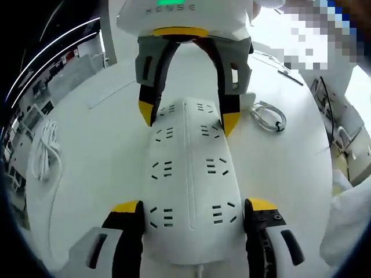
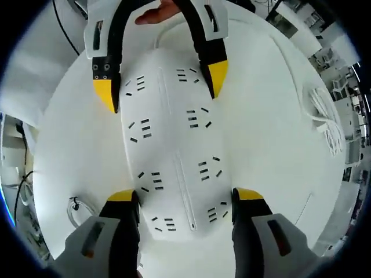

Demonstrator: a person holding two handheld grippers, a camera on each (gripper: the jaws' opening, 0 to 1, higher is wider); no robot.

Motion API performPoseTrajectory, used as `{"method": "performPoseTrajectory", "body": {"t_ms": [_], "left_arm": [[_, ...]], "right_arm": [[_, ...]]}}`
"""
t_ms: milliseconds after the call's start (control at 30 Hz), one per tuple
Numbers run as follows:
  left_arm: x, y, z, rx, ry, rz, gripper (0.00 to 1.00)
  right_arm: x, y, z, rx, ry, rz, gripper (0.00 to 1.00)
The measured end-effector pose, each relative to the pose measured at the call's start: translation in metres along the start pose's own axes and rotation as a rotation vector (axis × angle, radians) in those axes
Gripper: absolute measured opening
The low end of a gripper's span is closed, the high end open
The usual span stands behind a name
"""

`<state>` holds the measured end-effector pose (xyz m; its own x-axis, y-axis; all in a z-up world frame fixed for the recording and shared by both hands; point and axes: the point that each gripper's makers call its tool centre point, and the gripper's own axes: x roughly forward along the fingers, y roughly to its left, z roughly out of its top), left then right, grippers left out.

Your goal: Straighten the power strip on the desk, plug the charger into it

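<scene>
1. My left gripper (image 1: pixel 192 209) grips one end of the power strip (image 1: pixel 189 168), jaws against its long sides
2. My right gripper (image 2: pixel 186 200) clamps the opposite end of the strip, which lies flat on the white desk (image 1: pixel 98 156)
3. Beyond the strip, a coiled white cable (image 1: pixel 268 116) lies near its far corner, and another white cord (image 1: pixel 44 147) rests well apart

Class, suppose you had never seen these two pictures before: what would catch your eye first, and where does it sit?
First, the long white power strip lying flat on the white desk, with a yellow-tipped gripper straddling each end: the left gripper at one end, the right gripper at the other. Next, two bundles on the desk: a coiled white cable beside the strip's far end in the left gripper view, and a thicker white cord further off on the opposite side.
</scene>
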<state>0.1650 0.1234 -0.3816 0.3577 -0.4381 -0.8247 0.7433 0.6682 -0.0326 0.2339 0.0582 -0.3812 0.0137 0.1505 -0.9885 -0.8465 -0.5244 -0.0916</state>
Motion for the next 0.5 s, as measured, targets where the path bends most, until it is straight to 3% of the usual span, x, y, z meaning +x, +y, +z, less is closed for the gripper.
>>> {"method": "performPoseTrajectory", "body": {"t_ms": [367, 500], "left_arm": [[-0.004, 0.001, -0.005, 0.145, 0.053, -0.086, 0.71], [-0.003, 0.005, -0.004, 0.173, 0.074, -0.103, 0.70]], "right_arm": [[-0.002, 0.016, 0.001, 0.202, 0.006, -0.026, 0.63], [-0.002, 0.019, 0.003, 0.231, 0.019, -0.028, 0.63]]}}
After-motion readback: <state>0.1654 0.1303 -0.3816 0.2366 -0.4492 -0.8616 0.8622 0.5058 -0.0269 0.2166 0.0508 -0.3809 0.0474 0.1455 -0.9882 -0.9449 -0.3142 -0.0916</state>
